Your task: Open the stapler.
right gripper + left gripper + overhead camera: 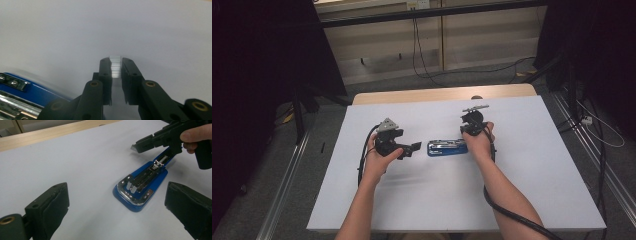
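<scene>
From the high view, a blue stapler [447, 148] lies opened flat near the middle of the white table [522, 200]. The left gripper [408, 150] sits just left of it, the right gripper [472, 123] over its right end.

In the left gripper view, the left gripper's jaws stand wide apart with nothing between them; the stapler [141, 187] lies beyond them.

In the right gripper view, the right gripper [116, 65] is clamped on a strip of staples [116, 66], with the stapler [22, 93] at the near left.
</scene>
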Demonstrator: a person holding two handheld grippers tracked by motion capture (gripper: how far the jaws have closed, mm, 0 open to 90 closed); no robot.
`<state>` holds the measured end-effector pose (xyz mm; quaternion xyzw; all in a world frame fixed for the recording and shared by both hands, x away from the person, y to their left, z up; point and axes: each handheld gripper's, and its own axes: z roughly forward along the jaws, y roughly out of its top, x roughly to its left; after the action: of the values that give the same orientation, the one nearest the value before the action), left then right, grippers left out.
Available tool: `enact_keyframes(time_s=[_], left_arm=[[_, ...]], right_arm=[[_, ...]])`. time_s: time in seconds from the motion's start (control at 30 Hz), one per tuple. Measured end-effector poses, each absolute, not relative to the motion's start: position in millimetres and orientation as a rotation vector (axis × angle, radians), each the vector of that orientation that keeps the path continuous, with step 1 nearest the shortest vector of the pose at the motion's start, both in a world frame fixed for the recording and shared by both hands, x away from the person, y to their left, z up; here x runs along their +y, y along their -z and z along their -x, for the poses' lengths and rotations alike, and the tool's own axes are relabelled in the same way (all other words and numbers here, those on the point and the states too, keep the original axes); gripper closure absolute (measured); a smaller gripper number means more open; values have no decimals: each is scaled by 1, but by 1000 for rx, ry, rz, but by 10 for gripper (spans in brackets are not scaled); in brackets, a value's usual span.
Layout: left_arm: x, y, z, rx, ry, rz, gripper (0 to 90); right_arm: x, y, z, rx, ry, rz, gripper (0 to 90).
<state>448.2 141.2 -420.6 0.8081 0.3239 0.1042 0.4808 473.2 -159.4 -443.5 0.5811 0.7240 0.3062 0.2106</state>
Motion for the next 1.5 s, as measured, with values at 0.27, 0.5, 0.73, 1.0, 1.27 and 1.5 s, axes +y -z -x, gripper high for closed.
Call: enact_keyframes(time_s=[0.27,0.5,0.73,1.0,1.27,1.5], left_arm=[[143,419,-448,789,-254,-1970,57],[144,418,-446,799,-249,-1964,56],[144,416,-442,792,-248,-1984,56],[152,413,-435,804,-264,-1979,56],[156,413,-426,821,-276,-1983,56],[160,411,-421,827,-292,-1983,56]], right_arm=[[-165,430,-463,2083,-993,-1471,797],[-169,422,-453,2147,-1050,-1354,797],[-174,422,-447,2213,-1100,-1267,797],[-176,414,-446,2256,-1106,-1212,797],[-176,408,-446,2288,-1137,-1165,797],[-170,403,-445,2322,-1147,-1112,797]])
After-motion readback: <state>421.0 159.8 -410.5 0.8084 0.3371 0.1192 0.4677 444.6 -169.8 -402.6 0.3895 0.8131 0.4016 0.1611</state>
